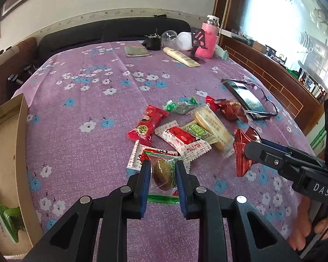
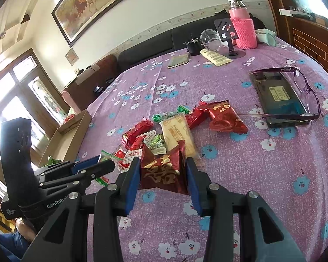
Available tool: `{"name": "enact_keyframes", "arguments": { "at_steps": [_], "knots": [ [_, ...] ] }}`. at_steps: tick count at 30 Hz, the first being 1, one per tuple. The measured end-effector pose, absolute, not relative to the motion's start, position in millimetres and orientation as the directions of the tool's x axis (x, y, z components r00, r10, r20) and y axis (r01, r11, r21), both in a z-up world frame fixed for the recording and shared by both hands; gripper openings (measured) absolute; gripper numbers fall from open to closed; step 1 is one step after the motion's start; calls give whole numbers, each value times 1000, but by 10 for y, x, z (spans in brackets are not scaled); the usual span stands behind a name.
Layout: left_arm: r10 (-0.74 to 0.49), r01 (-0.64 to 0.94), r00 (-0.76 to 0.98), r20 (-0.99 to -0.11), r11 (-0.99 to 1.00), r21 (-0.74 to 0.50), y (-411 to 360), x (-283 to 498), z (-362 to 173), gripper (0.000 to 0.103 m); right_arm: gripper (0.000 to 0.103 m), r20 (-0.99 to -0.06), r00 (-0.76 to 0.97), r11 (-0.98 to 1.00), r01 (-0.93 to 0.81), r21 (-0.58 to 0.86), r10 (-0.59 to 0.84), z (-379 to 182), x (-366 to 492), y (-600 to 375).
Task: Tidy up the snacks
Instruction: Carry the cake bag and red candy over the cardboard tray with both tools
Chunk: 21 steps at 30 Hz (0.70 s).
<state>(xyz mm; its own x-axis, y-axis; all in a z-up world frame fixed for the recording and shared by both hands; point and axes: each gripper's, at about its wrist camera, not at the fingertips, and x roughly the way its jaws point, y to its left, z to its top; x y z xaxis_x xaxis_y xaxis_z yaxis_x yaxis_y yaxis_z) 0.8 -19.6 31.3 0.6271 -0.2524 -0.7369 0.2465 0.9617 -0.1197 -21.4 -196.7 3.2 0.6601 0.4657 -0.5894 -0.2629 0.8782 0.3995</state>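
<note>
Table under a purple floral cloth (image 1: 81, 100), dark sofa behind its far edge. My left gripper (image 1: 163, 170): blue pads clamped on a clear-wrapped brown pastry (image 1: 163, 173), near the front edge. My right gripper (image 2: 163, 174): pads clamped on a dark red packet with gold characters (image 2: 161, 171). Snack pile (image 1: 185, 128): mid-table, red, white, green and yellow wrappers overlapping. Cardboard box (image 1: 21, 142): left edge, green packets inside. Phone (image 1: 247, 99) with glasses (image 2: 304, 91) on it: right edge. Pink bottle (image 1: 208, 39): far right corner.
</note>
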Motion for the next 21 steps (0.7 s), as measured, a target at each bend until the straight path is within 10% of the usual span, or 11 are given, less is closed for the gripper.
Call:
{"name": "enact_keyframes", "arguments": {
  "at_steps": [21],
  "knots": [
    [-231, 215, 690, -686, 970, -110, -124, -49, 424, 23, 40, -581, 665, 879, -290, 379, 469, 57, -234, -1912]
  ]
}}
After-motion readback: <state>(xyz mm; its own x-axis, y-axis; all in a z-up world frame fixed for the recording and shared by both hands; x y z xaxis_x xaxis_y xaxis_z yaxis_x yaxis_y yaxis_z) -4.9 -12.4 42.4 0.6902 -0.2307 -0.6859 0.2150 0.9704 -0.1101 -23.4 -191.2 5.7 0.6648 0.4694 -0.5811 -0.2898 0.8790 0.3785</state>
